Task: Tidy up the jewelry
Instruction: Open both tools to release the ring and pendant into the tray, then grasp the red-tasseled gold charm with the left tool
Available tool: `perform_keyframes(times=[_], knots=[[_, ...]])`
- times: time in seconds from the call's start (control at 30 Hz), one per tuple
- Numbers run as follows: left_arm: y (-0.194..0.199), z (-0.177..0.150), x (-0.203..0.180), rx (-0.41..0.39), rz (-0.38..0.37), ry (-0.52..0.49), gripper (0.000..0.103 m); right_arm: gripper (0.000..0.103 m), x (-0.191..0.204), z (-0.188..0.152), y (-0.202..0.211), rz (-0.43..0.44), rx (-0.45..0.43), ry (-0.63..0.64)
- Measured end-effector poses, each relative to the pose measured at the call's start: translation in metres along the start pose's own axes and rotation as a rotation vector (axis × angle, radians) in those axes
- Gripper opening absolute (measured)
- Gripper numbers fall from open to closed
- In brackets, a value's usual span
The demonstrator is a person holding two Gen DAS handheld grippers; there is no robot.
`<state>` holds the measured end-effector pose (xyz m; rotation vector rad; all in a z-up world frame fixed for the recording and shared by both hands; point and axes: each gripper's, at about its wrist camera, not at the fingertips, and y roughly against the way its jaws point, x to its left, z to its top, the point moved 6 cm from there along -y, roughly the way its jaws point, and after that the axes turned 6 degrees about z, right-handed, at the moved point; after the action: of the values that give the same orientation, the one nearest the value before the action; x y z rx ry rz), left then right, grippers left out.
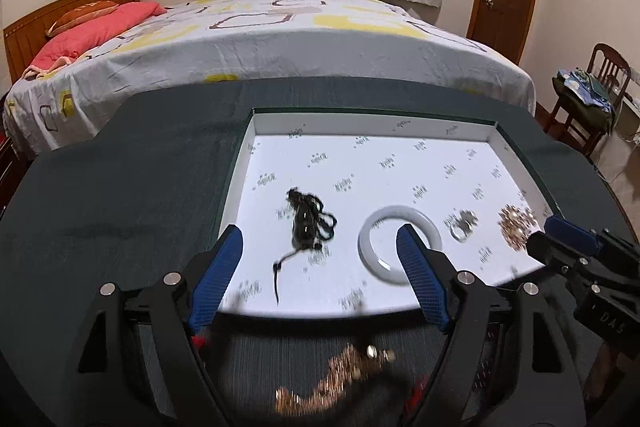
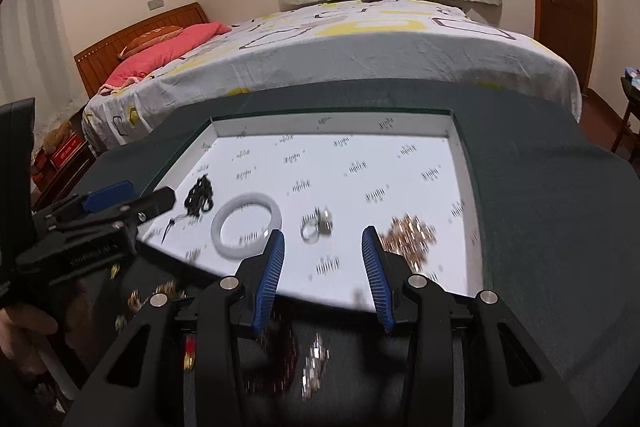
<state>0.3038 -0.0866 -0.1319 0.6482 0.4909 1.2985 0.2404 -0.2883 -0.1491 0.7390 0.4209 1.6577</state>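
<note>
Between wide left gripper (image 1: 320,247) fingers, black necklace (image 1: 308,223) in tray (image 1: 360,123), right gripper (image 2: 323,247) parted, empty.

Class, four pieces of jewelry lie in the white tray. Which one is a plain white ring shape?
The white bangle, a smooth closed hoop. To its left is a tangled black cord; to its right, a small silver ring and a gold heap.

Dim, warm indoor light; fisheye bending with dark vignetted corners, and motion blur smearing the near foreground.
</note>
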Motion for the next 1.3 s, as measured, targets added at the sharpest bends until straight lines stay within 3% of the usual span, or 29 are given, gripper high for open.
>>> perform_keyframes(times=[0.37,0.73,1.13,1.3], knots=[[0.041,-0.045,0.012,0.029,0.034,-0.001,0.077,0.041,0.001,-0.053,0.023,-0.02,0.055,-0.016],[0.05,-0.086,0.056,0.097,0.123,0.033,0.077,0.041,0.015,-0.065,0.024,0.011,0.067,-0.004],[0.022,-0.083,0.08,0.139,0.172,0.064,0.077,0.041,0.012,-0.068,0.017,0.023,0.079,-0.019],[0.002,-0.071,0.084,0.126,0.198,0.054,0.065,0.041,0.011,-0.066,0.012,0.027,0.086,-0.018]])
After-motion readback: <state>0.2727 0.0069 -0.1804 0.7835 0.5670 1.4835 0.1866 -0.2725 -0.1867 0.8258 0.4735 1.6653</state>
